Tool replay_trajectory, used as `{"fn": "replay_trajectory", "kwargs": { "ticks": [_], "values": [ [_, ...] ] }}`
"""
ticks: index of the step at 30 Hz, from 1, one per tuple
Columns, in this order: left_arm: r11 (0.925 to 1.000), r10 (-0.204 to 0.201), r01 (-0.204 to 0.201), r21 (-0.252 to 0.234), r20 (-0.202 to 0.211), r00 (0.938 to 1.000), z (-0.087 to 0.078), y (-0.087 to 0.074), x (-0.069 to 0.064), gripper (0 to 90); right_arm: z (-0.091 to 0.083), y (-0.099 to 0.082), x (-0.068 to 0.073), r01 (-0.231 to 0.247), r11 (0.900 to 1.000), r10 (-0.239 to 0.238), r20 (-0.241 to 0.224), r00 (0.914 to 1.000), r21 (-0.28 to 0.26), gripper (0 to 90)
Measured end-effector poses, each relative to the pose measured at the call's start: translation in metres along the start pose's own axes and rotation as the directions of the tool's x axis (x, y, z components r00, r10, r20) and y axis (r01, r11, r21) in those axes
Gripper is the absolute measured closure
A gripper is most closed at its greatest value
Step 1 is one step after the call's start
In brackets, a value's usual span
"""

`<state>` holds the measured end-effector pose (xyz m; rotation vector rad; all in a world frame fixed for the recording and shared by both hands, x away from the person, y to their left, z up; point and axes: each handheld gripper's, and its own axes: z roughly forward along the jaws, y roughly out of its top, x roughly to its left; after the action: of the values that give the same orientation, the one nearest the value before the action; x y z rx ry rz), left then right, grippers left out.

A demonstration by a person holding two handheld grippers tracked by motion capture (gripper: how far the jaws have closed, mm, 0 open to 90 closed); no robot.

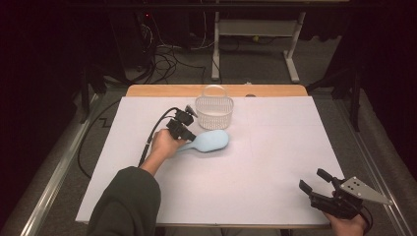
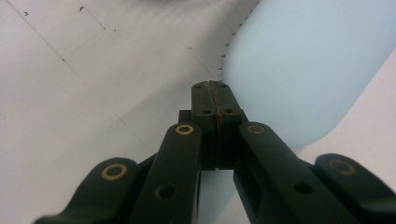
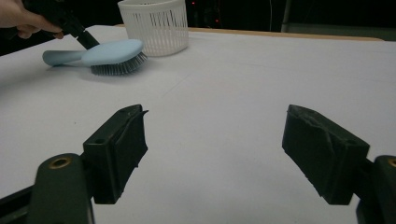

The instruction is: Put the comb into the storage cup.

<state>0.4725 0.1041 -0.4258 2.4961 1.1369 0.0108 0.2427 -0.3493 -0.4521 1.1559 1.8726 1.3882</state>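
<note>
My left gripper (image 1: 188, 132) sits at the brush handle, near the middle of the bench (image 1: 275, 162), jaws fully together with nothing visible between the pads; in the left gripper view the closed tips (image 2: 212, 100) hover over the white sheet, just beside the edge of the pale blue brush back. The light-blue hairbrush (image 1: 209, 141) lies bristles down on the sheet, handle pointing toward my left hand (image 1: 164, 144), head pointing toward the right side of the bench. In the right gripper view the grey bristles (image 3: 116, 67) show under the blue back, resting on the sheet. Whether the left gripper touches the handle I cannot tell from these views; the jaws do not close around it. The white slotted plastic basket (image 1: 214, 111) with its hoop handle stands upright just behind the brush head, close to it but apart, near the far wooden edge of the bench. My right gripper (image 1: 312, 183) rests well apart from the brush, at the near right corner of the bench, jaws spread wide with only bare sheet between them; its grey triangular plate (image 1: 364, 191) points to the right.
</note>
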Motion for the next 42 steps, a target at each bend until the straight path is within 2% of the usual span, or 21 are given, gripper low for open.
{"fn": "replay_trajectory", "kwargs": {
  "ticks": [18, 42],
  "values": [
    [0.9999, -0.007, 0.007, 0.012, 0.025, 0.9997, 0.002, -0.009, -0.001, 88.3, 0.0, 0.0, 0.0, -0.001, 1.0, 0.001, 0.001, 1.0, -0.005, 22.2],
    [1.0, 0.006, -0.006, 0.005, 0.026, 0.9996, -0.003, -0.02, -0.007, 88.2, -0.001, 0.0, 0.0, 0.003, 1.0, -0.003, 0.003, 1.0, -0.003, 22.2]
  ]
}}
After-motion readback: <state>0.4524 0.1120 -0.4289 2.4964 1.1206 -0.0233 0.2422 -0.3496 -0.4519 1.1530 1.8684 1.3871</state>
